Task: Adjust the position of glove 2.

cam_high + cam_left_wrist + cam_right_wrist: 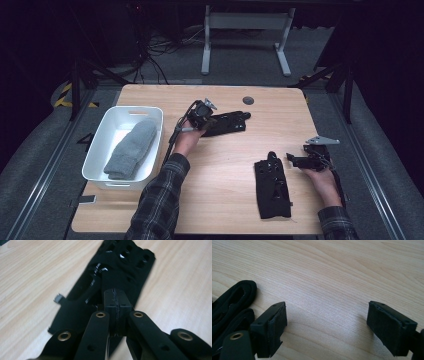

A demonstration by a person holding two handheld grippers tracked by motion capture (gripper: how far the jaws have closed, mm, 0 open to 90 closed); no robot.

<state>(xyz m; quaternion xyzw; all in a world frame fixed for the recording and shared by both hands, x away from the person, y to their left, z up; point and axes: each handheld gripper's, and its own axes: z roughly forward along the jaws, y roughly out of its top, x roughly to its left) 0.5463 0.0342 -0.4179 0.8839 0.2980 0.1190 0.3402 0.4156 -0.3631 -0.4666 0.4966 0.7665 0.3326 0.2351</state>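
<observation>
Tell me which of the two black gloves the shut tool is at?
The far black glove, lying crosswise near the table's middle; the left tool is shut at its end. The near black glove lies lengthwise beside the open right tool.

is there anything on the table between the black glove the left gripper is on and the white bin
Nothing visible. The left gripper is shut over the near end of the far black glove, and bare table lies between it and the white bin.

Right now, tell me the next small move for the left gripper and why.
Probably lift the far black fingerless glove and carry it toward the white plastic bin. The left gripper has its jaws shut at the glove's near edge, and a grey knitted mitten already lies in that bin.
</observation>
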